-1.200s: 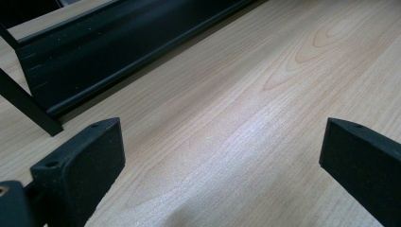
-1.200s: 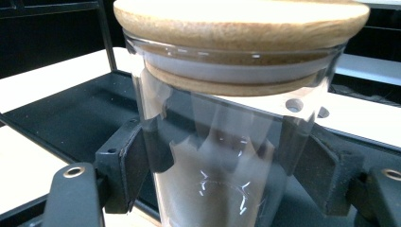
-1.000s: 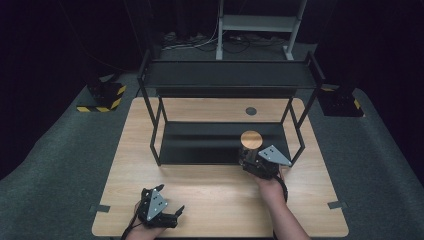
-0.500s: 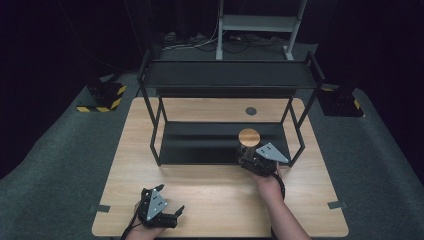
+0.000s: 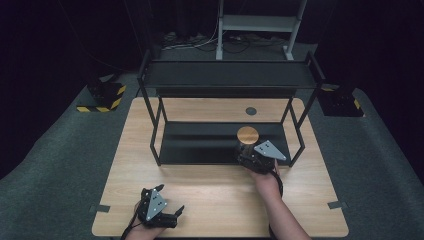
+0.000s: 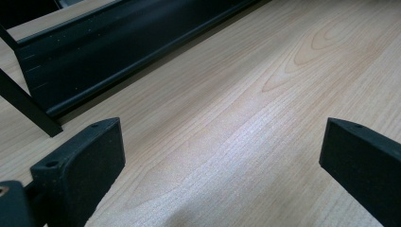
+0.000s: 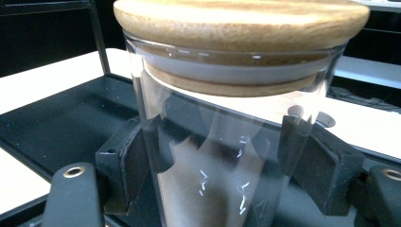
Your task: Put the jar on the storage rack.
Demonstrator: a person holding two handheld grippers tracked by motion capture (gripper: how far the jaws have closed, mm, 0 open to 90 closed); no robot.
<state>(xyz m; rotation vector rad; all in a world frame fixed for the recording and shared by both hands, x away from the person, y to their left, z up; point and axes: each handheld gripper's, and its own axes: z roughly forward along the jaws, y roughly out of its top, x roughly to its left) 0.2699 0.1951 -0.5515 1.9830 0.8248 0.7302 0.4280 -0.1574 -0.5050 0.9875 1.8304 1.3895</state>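
A wooden table (image 5: 215,200) is standing on a grey carpeted floor, with a black two-tier metal shelf rack (image 5: 230,80) sitting on its far half. The right gripper (image 5: 248,154) is reaching over the front edge of the rack's lower shelf (image 5: 195,142) and clamping a clear glass jar (image 7: 222,142); its two black pads are pressing on opposite sides of the glass; the jar is standing upright at the right part of that lower shelf and wearing a round wooden lid (image 5: 247,134). The left gripper (image 5: 170,212) is resting near the table's front edge, well apart from the jar; its jaws are spread wide over bare wood and gripping nothing. A small dark round disc (image 5: 251,111) is lying on the tabletop behind the rack.
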